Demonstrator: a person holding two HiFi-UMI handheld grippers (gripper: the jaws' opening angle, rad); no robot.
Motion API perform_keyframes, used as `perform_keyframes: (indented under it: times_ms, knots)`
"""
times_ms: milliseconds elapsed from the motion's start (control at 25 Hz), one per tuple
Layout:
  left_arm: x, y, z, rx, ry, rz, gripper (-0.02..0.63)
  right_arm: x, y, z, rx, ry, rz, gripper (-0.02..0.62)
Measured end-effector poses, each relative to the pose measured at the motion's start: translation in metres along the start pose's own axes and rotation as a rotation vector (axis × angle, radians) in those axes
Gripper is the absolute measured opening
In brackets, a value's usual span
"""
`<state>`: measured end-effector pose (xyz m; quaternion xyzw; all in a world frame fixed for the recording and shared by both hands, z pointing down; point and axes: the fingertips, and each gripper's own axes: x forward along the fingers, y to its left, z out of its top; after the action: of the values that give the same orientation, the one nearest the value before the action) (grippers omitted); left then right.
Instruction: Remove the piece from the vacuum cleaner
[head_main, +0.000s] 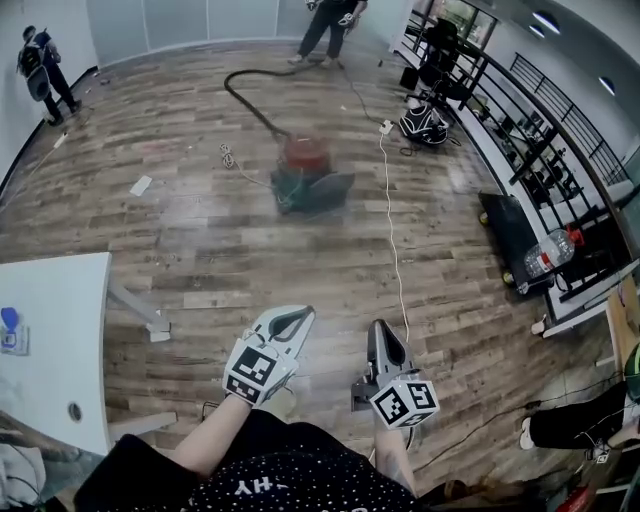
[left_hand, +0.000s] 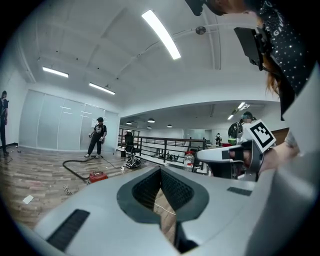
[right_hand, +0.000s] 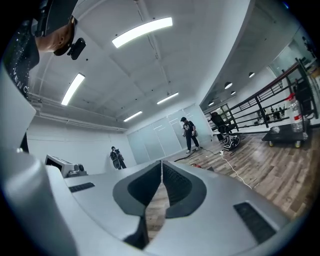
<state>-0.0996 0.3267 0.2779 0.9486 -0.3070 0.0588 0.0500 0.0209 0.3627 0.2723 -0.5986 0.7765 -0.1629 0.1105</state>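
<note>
A red and green vacuum cleaner (head_main: 307, 172) sits on the wooden floor well ahead of me, with a dark hose (head_main: 250, 95) curving away from it to the far side. It shows small in the left gripper view as the vacuum cleaner (left_hand: 98, 176). My left gripper (head_main: 296, 319) and right gripper (head_main: 381, 332) hang close to my body, far short of the vacuum. Both are shut with nothing between the jaws. In the left gripper view the left gripper (left_hand: 160, 171) points toward the room; the right gripper (right_hand: 161, 164) points the same way.
A white table (head_main: 60, 330) stands at my left. A white cable (head_main: 392, 230) runs along the floor from near the vacuum toward me. A black railing (head_main: 520, 110) and a cart with a water bottle (head_main: 548, 254) are at right. People stand at the far wall (head_main: 40, 75) (head_main: 328, 28).
</note>
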Motion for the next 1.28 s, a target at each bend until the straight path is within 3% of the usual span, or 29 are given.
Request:
perform_keyframes:
  times_ms: [360, 760, 1040, 1280]
  knots:
    - [0.072, 0.096, 0.016, -0.020, 0.008, -0.001, 0.008, 0.119, -0.026, 0.015, 0.019, 0.023, 0.028, 0.012]
    - [0.131, 0.127, 0.001, -0.049, 0.047, -0.062, 0.008, 0.167, -0.065, 0.017, 0.020, 0.046, 0.008, 0.012]
    - [0.184, 0.144, -0.010, -0.055, 0.104, -0.060, 0.008, 0.212, -0.120, 0.024, 0.066, 0.055, 0.010, 0.012]
    - [0.273, 0.184, 0.014, -0.058, 0.088, -0.012, 0.008, 0.279, -0.189, 0.057, 0.058, 0.085, 0.052, 0.012]
